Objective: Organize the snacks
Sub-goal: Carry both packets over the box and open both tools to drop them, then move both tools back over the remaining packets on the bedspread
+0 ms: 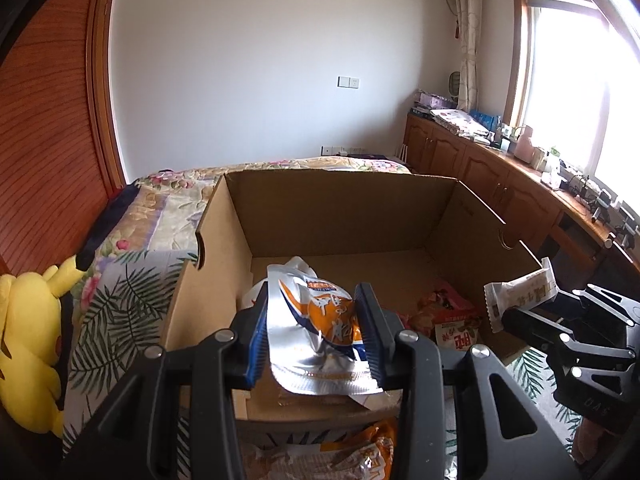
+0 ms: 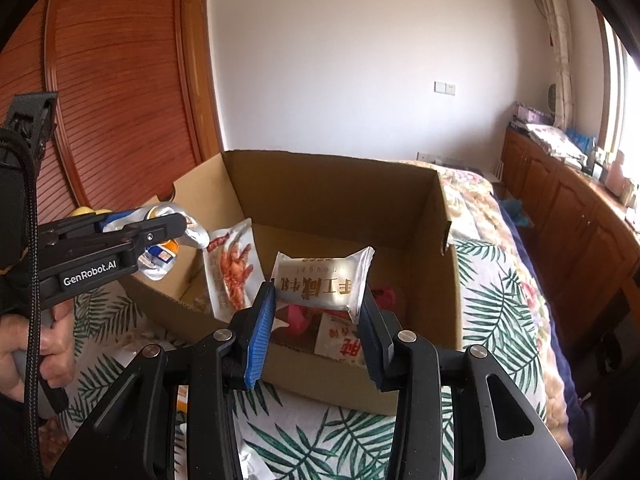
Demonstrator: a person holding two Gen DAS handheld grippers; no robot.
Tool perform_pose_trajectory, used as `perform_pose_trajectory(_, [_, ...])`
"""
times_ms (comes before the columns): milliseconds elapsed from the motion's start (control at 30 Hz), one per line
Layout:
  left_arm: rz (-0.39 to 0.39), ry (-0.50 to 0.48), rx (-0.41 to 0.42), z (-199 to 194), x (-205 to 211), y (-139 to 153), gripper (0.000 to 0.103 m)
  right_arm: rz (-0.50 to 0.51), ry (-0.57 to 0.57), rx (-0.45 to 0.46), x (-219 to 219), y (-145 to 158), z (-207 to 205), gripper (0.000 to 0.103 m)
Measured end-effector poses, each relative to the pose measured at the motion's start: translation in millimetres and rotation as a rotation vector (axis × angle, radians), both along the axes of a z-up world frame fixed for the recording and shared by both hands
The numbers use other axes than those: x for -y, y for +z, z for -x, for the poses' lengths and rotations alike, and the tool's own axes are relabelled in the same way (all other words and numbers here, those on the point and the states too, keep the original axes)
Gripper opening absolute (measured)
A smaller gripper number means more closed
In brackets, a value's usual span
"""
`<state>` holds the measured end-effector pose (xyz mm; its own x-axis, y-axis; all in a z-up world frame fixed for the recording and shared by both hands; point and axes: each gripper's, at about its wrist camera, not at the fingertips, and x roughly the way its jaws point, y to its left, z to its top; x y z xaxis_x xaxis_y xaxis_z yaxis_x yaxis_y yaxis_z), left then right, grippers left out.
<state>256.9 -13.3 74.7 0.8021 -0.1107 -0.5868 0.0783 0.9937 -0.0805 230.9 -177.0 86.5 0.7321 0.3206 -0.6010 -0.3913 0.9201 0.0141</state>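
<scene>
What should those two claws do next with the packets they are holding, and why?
Probably open over the cardboard box and let go. The left claw grips a silver-orange snack pouch, the right claw a white nougat packet, both already above the box, where other snacks lie.

We are seeing a bed (image 1: 168, 216) lying under a floral quilt, with a leaf-print cloth (image 2: 496, 304) spreading over its near end. A yellow plush toy (image 1: 28, 344) is sitting at the bed's left edge. Wooden cabinets (image 1: 472, 168) are running under the bright window (image 1: 576, 80), their worktop carrying small clutter. A slatted wooden wardrobe (image 2: 120, 80) is standing left.
</scene>
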Motion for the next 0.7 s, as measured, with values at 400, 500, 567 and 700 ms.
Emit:
perform_pose_trajectory(400, [-0.015,-0.008,-0.001,-3,5,3,0.054,-0.051,-0.003,-0.055,7,-1,-17,0.043])
perform_pose_trajectory(500, [-0.008,-0.014,-0.004,0,3,4,0.055,-0.076,-0.004,-0.068,10,-2,-17,0.044])
perform_pose_trajectory(567, [-0.005,-0.02,-0.001,5,2,6,0.057,-0.088,-0.003,-0.071,11,-4,-16,0.044])
perform_pose_trajectory(700, [-0.006,-0.035,0.008,18,0,9,0.06,-0.099,0.006,-0.045,11,-1,-8,0.044])
